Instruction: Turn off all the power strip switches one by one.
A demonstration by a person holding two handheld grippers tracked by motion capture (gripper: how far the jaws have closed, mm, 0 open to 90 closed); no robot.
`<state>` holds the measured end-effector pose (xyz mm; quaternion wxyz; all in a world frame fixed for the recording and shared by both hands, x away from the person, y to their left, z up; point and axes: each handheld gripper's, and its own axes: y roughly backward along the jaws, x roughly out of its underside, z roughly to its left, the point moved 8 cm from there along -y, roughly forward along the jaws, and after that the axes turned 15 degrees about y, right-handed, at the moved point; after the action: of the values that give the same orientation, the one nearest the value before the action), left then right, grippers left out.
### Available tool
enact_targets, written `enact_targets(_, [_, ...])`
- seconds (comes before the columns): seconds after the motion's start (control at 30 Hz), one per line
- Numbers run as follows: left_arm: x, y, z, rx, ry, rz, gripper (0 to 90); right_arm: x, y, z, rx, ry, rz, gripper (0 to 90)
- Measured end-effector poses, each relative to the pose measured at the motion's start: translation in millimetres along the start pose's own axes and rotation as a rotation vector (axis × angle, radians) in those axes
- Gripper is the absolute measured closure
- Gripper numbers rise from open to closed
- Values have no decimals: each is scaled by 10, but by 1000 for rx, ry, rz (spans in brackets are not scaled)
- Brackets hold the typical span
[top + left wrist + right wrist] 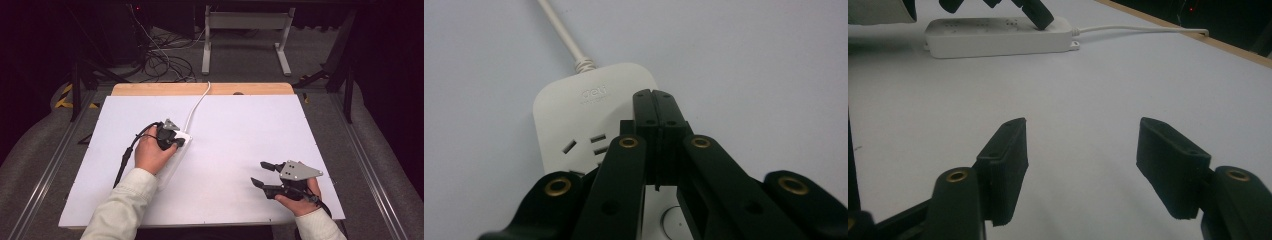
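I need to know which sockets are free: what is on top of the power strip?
The shut left gripper rests over the power strip. One socket shows beside it; the sockets beneath its jaws are covered.

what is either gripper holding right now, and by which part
Nothing is held. The left gripper has its jaws shut together, tips over the power strip. The right gripper stands open over bare table.

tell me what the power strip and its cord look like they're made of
Power strip: likely hard moulded plastic, off-white, smooth matte; rounded corners and embossed lettering suggest it. Cord: probably a rubbery or PVC jacket, same off-white, bending softly, with a ribbed strain relief at the strip.
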<state>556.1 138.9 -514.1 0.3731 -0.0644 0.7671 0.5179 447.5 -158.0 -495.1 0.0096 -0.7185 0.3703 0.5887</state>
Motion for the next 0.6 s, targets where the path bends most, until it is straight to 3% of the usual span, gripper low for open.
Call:
enact_targets(0.3, [11,-10,7,10,18,2,900,2,-2,5,-2,2,0,385])
enact_targets(0.53, [-27,27,-28,-37,-16,-24,900,7,-1,-5,-1,1,1,385])
enact_targets(0.6, [-77,87,-88,17,10,-69,900,9,-2,-8,0,-3,1,385])
